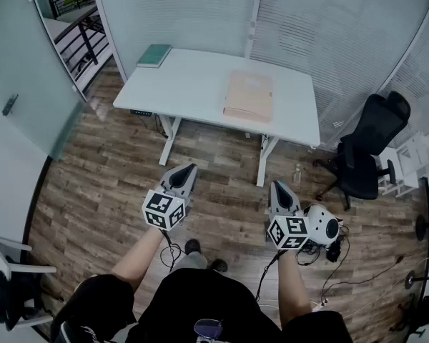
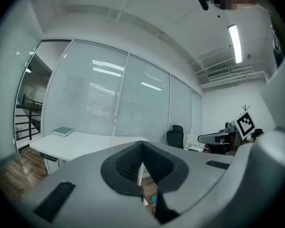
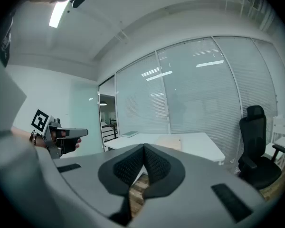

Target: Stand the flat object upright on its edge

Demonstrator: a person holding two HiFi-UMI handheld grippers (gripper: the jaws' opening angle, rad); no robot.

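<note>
A: Item 1, nearest the camera?

B: 2 hand-held grippers, 1 per hand, side by side above the wooden floor [image 1: 107, 184] and well short of the table. Left gripper [image 1: 191, 168]: jaws pressed together, nothing between them. Right gripper [image 1: 277, 186]: jaws likewise together, empty. Each carries a marker cube [image 1: 163, 211] at its rear, and both noses aim toward the table.

A: Item 2, floor level?

B: 1 white rounded device [image 1: 323, 226], just beside the right gripper in the head view. I cannot tell what it is.

A: Item 3, the table?

B: 1 white table [image 1: 193, 91], 2 white legs showing. On it, toward the right end, is the flat tan object [image 1: 249, 95]. It lies on its face, not on edge, with neither gripper near it. I cannot tell whether it is a folder or an envelope. At the far left corner is 1 green book [image 1: 154, 55], also lying flat and well apart from the tan object.

A: Item 4, beyond the table?

B: 1 black office chair [image 1: 368, 148] to the right of the table, with 1 white chair [image 1: 407, 159] just beside it. Glass walls with lowered blinds [image 1: 329, 27] close the back of the room. A frosted glass panel [image 1: 21, 63] stands at the left, with a dark railing [image 1: 77, 45] past it.
</note>
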